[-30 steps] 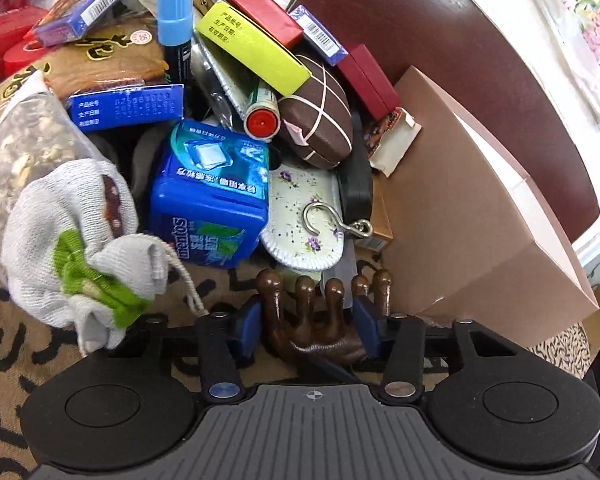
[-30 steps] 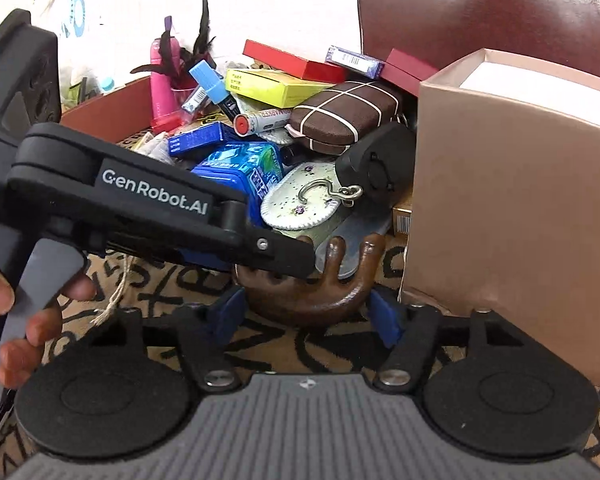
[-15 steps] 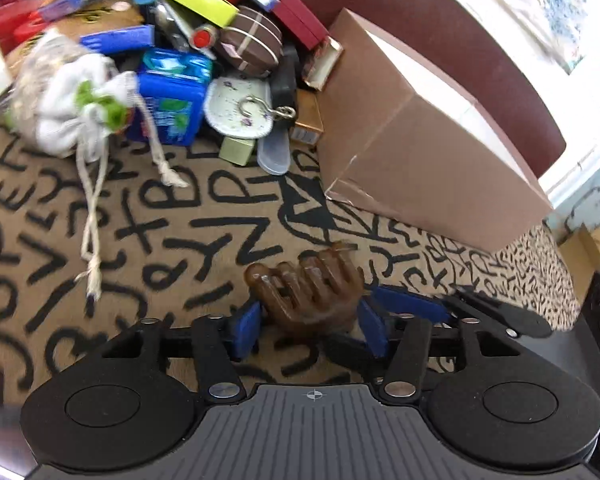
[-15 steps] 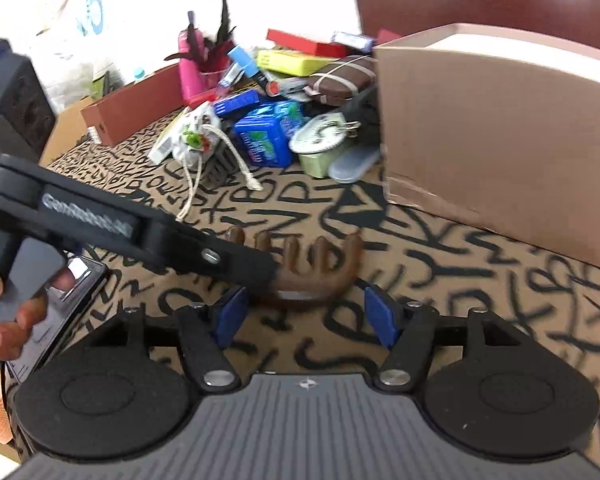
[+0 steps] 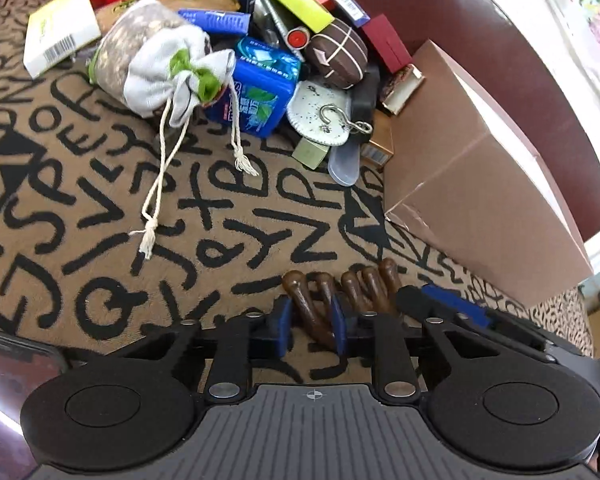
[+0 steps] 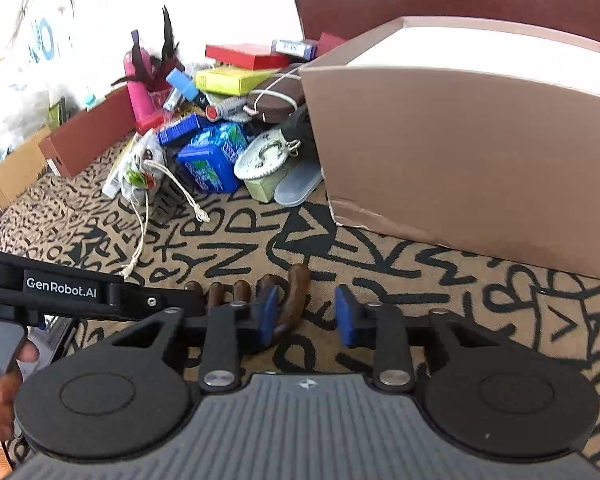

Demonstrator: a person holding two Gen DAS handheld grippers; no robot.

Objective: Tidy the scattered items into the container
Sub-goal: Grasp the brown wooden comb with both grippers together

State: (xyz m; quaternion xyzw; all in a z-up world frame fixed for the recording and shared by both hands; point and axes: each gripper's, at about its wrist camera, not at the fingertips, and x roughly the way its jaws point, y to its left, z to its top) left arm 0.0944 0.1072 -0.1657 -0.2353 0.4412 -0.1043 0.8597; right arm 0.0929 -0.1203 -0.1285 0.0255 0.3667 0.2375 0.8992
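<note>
Claw clip, brown, sits in my left gripper, whose jaws have just been closing and now pinch one prong. Right gripper has also just been closing, pads apart, the clip just touching its left pad only. Brown box stands far right. Clip's base is hidden behind the fingers.

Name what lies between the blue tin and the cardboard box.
A speckled white disc bearing a metal hook, and a clear plastic lid; both wrist views show them.
</note>
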